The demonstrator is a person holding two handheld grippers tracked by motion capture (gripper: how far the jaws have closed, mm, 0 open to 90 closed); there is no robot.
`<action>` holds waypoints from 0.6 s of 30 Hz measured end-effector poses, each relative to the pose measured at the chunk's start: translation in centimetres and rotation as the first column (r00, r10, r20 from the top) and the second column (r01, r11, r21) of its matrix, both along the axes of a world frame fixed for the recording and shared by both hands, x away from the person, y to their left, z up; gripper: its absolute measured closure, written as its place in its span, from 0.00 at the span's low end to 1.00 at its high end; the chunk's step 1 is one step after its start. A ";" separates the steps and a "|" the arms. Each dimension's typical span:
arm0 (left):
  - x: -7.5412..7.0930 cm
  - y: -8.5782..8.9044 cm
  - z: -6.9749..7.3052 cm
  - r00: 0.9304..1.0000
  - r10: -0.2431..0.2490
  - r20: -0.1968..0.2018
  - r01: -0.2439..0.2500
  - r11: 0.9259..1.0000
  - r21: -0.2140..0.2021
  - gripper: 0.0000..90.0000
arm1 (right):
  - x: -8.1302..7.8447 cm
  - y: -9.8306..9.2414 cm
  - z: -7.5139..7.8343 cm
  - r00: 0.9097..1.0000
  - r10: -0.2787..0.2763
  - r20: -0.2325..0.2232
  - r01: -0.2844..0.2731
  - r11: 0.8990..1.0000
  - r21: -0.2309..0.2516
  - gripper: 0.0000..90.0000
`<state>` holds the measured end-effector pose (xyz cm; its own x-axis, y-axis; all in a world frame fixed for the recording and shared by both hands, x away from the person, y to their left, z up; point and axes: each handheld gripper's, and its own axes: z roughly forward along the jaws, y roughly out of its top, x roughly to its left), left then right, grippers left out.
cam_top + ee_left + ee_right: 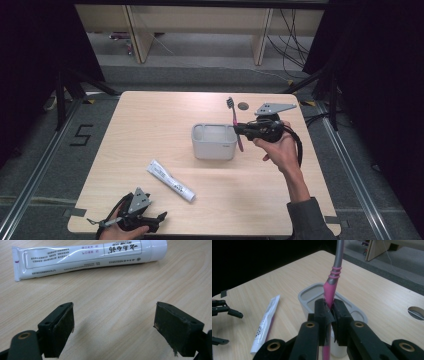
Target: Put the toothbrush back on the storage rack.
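Starting at the left: my left gripper (159, 218) is sitting at the near-left corner of the table (150, 125), a pale wood-grain top with rounded corners. Its jaws are standing wide open with nothing between them, and the left gripper view shows the flat black rubbery pads (62, 332), a bit frayed at the edges. Just beyond them the toothpaste tube (82, 256) is lying flat on the wood, glossy white plastic with a crimped tail and a round white cap, pointing diagonally toward the near edge.

Around the middle of the table there's the holder (214, 141), a matte grey rounded-rectangle cup with an inner divider.

Then my right gripper (238, 129) is hovering beside the holder's right side, jaws clamping tight on the toothbrush (332, 282). It's a slim stick, pink grip with ribbed rings, going grey higher up, dark bristle head pointing toward the far edge. It's being held nearly upright, off the tabletop, right beside the holder's rim.
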<state>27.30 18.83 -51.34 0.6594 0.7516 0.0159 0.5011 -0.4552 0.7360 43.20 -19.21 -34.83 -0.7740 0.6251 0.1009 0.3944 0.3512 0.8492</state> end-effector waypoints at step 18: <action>0.0 -0.1 0.0 1.000 -0.002 0.001 0.002 1.000 -0.006 0.18 | 2.9 0.4 -0.1 0.998 -0.056 0.027 0.052 0.992 0.116 0.93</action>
<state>27.28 18.77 -51.38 0.6609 0.7503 0.0120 0.4991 -0.4515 0.7397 46.07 -18.77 -34.95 -0.7433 0.6515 0.1517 0.3833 0.2289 0.8948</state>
